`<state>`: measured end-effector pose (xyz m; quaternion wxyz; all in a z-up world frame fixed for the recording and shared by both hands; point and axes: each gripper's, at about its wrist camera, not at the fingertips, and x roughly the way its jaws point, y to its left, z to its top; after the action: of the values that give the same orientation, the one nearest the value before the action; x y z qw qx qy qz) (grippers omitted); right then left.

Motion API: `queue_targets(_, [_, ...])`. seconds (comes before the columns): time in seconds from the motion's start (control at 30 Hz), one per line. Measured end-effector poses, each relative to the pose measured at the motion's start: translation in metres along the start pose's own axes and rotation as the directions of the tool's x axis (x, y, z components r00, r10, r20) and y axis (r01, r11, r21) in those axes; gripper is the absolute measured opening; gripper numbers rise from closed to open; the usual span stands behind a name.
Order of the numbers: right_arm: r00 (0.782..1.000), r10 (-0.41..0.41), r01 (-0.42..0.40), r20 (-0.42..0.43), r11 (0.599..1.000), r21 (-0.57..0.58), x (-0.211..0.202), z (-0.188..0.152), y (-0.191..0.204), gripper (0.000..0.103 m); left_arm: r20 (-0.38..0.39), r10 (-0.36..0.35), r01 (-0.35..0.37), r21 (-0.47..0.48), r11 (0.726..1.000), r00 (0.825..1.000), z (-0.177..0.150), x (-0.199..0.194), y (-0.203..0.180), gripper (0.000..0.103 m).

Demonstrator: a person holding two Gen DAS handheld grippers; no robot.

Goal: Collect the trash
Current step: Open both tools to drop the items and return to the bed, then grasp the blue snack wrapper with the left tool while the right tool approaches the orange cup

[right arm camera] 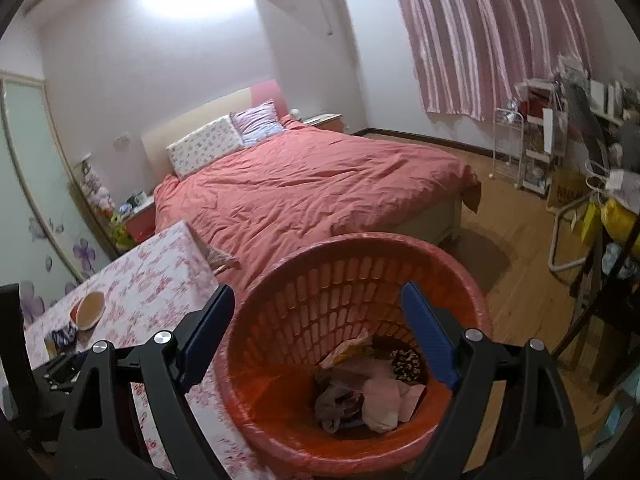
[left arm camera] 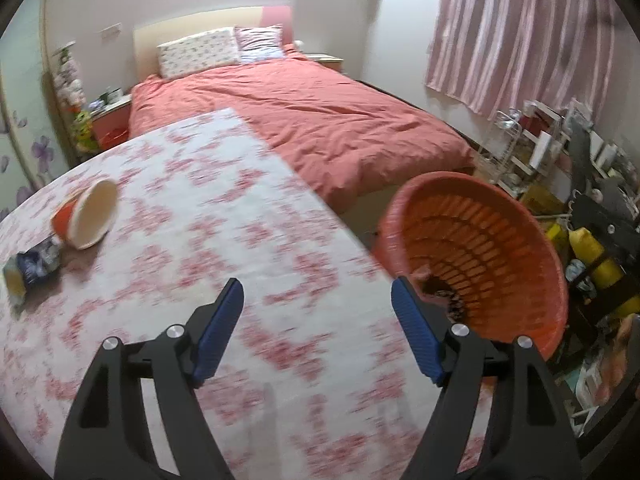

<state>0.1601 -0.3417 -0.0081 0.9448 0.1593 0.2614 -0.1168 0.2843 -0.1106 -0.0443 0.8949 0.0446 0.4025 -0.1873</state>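
Note:
An orange slatted basket (right arm camera: 280, 360) stands beside the table and holds crumpled wrappers and tissues (right arm camera: 372, 384). My right gripper (right arm camera: 318, 302) hangs open above its mouth, nothing between the blue pads. The left wrist view shows the basket (left arm camera: 500, 240) at the right, past the table edge. My left gripper (left arm camera: 318, 294) is open over the floral tablecloth (left arm camera: 200, 220), empty. A tipped orange-and-white paper cup (left arm camera: 86, 214) and a blue snack packet (left arm camera: 34, 268) lie at the table's left, well away from the left gripper. The right wrist view shows the cup (right arm camera: 88, 310) too.
A bed with a red quilt (right arm camera: 312, 184) lies beyond the table. Pink striped curtains (right arm camera: 492, 36) hang at the right. A white wire rack (right arm camera: 508, 144) and cluttered shelves (left arm camera: 600, 216) crowd the right side. Wooden floor (right arm camera: 532, 292) shows past the basket.

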Motion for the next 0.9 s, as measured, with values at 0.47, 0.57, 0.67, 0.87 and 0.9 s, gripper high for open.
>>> queue_targets(0.47, [0.992, 0.108, -0.114, -0.060, 0.987, -0.112, 0.000, -0.013, 0.072, 0.085, 0.026, 0.274, -0.265, -0.170, 0.949, 0.961, -0.017, -0.046, 0.151, 0.086])
queue_targets(0.57, [0.989, 0.129, -0.138, -0.077, 0.982, -0.129, 0.002, -0.019, 0.089, 0.085, 0.016, 0.359, -0.344, -0.248, 0.906, 0.933, -0.019, -0.054, 0.200, 0.086])
queue_targets(0.67, [0.985, 0.144, -0.157, -0.094, 0.976, -0.152, 0.005, -0.025, 0.108, 0.085, 0.007, 0.409, -0.387, -0.313, 0.867, 0.912, -0.019, -0.058, 0.239, 0.086])
queue_targets(0.87, [0.980, 0.157, -0.177, -0.119, 0.967, -0.186, 0.012, -0.032, 0.137, 0.085, 0.001, 0.472, -0.433, -0.396, 0.810, 0.882, 0.000, -0.059, 0.299, 0.086])
queue_targets(0.9, [0.980, 0.157, -0.178, -0.123, 0.966, -0.188, 0.014, -0.033, 0.139, 0.085, 0.000, 0.475, -0.435, -0.402, 0.806, 0.880, 0.004, -0.058, 0.306, 0.086])
